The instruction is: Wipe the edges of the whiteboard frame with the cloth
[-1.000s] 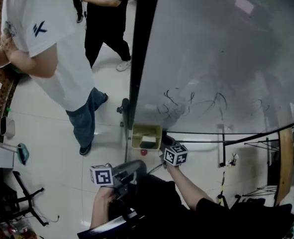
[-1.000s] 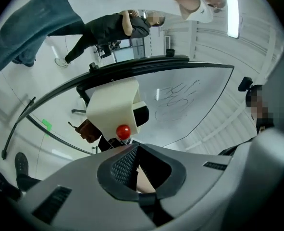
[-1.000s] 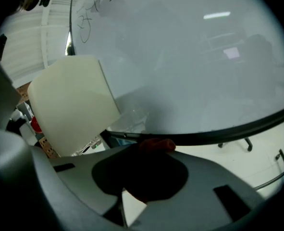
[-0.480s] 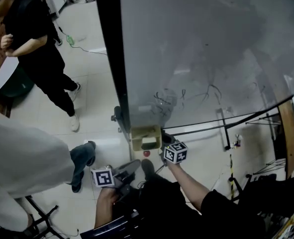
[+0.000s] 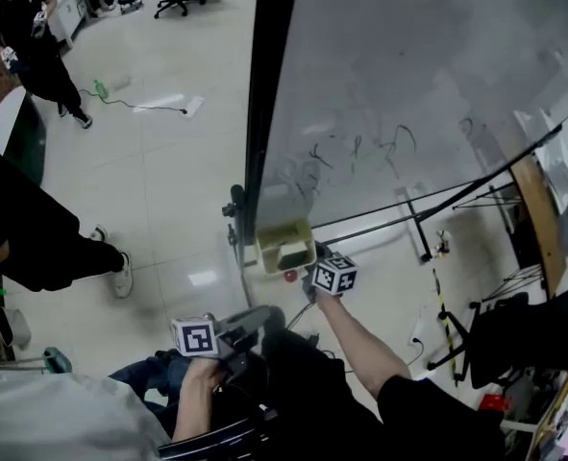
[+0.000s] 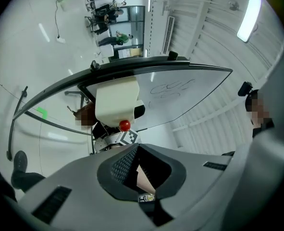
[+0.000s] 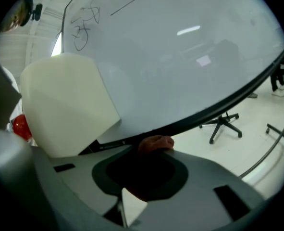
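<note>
Whiteboard (image 5: 408, 84) lower frame edge (image 7: 218, 107) — right gripper (image 7: 149, 162) clamps cloth (image 7: 156, 142) there; left gripper (image 6: 139, 170) barely parted, empty. Next, likely — slide cloth along frame.

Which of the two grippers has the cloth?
The right gripper, jaws closed on a reddish-brown cloth at the whiteboard frame; the left gripper holds nothing.

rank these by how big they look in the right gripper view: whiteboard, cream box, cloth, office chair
1. whiteboard, fills most of the view
2. cream box, close to the camera
3. cloth and office chair look about alike; the cloth sits partly inside the right tool, so no ranking.
</note>
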Tool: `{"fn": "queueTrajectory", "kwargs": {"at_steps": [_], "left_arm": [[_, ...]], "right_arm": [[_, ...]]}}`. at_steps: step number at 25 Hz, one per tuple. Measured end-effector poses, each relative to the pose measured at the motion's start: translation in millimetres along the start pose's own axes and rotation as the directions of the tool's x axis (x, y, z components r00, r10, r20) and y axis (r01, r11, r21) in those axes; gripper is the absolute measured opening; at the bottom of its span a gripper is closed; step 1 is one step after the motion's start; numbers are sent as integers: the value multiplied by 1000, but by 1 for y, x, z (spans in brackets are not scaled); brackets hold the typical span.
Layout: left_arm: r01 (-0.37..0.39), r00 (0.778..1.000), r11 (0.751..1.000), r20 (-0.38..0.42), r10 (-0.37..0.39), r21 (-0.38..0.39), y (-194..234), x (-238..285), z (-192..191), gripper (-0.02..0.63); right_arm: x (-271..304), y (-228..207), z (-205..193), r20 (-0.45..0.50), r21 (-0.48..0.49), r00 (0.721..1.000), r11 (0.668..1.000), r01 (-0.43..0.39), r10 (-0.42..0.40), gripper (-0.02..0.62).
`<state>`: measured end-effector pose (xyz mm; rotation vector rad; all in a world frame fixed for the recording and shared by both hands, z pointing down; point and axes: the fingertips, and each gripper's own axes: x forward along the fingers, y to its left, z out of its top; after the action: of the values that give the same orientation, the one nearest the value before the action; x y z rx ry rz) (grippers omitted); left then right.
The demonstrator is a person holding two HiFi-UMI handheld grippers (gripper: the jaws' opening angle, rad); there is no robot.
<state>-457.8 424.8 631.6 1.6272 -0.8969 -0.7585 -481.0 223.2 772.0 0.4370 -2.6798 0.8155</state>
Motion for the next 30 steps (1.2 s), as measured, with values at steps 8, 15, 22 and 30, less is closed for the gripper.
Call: {"fn": "queueTrajectory", "kwargs": {"at_steps": [8, 15, 22, 30], "left_arm": [[-83, 996, 996, -38, 84, 35, 9, 6, 21, -14], [-113, 989, 994, -97, 114, 12, 20, 14, 25, -14], [-80, 969, 997, -236, 76, -7, 33, -8, 43, -14], [-49, 898, 999, -437, 44, 0, 46, -50, 70, -14]], "right_arm": [[7, 10, -6, 140, 151, 986, 983, -109, 88, 67], [14, 30, -12, 197, 238, 975, 960, -150, 103, 67], [26, 42, -20, 271, 280, 962, 952, -122, 43, 67], [41, 60, -29, 419, 390, 902, 918, -73, -106, 67]]}}
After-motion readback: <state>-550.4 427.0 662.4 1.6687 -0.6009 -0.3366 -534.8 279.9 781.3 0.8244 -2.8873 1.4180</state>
